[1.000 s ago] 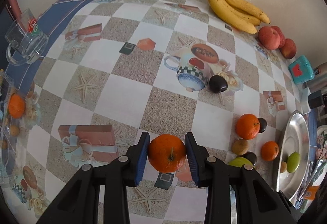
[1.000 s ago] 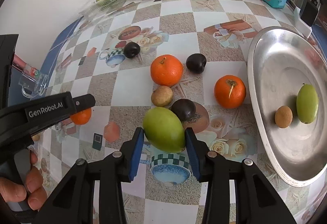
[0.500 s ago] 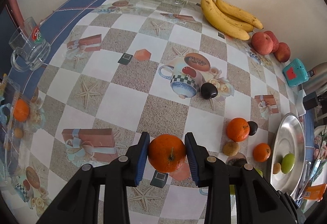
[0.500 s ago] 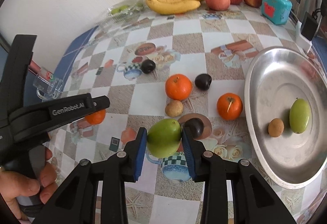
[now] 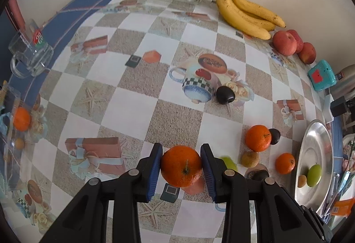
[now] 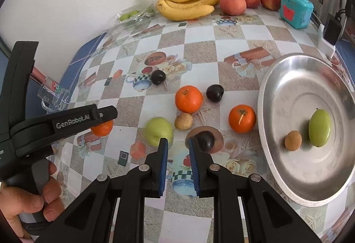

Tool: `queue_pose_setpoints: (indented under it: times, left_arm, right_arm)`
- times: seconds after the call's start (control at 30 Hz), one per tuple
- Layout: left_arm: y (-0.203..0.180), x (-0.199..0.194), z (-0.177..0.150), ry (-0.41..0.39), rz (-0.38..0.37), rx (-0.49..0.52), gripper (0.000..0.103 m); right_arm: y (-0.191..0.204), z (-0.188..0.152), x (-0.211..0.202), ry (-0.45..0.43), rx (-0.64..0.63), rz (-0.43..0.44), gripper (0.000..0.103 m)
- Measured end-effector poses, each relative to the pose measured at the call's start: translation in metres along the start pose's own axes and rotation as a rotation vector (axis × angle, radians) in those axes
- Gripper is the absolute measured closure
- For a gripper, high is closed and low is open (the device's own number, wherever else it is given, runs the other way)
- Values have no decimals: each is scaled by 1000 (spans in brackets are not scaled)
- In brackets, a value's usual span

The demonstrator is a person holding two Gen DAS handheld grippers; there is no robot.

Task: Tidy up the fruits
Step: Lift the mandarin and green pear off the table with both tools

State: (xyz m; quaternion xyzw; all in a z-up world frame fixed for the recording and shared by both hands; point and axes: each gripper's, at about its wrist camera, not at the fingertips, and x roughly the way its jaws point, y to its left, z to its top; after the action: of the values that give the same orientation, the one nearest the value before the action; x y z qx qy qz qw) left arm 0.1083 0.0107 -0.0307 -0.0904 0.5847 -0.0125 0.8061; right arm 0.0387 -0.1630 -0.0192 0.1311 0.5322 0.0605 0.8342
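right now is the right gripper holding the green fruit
No: the right gripper is shut with nothing between its pads; the blurred green fruit lies just beyond them.

Green fruit [image 6: 158,131] no longer between right gripper [image 6: 177,149] pads; now lies blurred on the tablecloth [image 6: 233,47] just beyond the left fingertip. Jaws closed further, nothing between them.

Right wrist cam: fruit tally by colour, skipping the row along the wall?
Round orange citrus fruits: 3, one in the left gripper
Dark purple plums: 3
Green oval fruits: 2, one in the round steel tray
Small brown round fruits: 2, one in tray
Total: 10
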Motion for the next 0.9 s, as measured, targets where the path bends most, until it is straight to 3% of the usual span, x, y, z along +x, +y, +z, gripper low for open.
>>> queue_pose_setpoints:
  times: [0.2, 0.37, 0.6, 0.9]
  left_arm:
    - [1, 20, -1, 58, -1, -6, 65]
    - [2, 35, -2, 106, -23, -20, 65]
    - [17, 43, 3, 119, -43, -91, 65]
    - [17, 45, 4, 115, -52, -95, 65]
  right_arm:
    - [1, 2, 8, 16, 19, 50, 82]
    - [15, 2, 19, 39, -3, 99, 71]
    - [26, 5, 36, 60, -29, 80, 71]
    - [24, 12, 51, 65, -43, 5, 63]
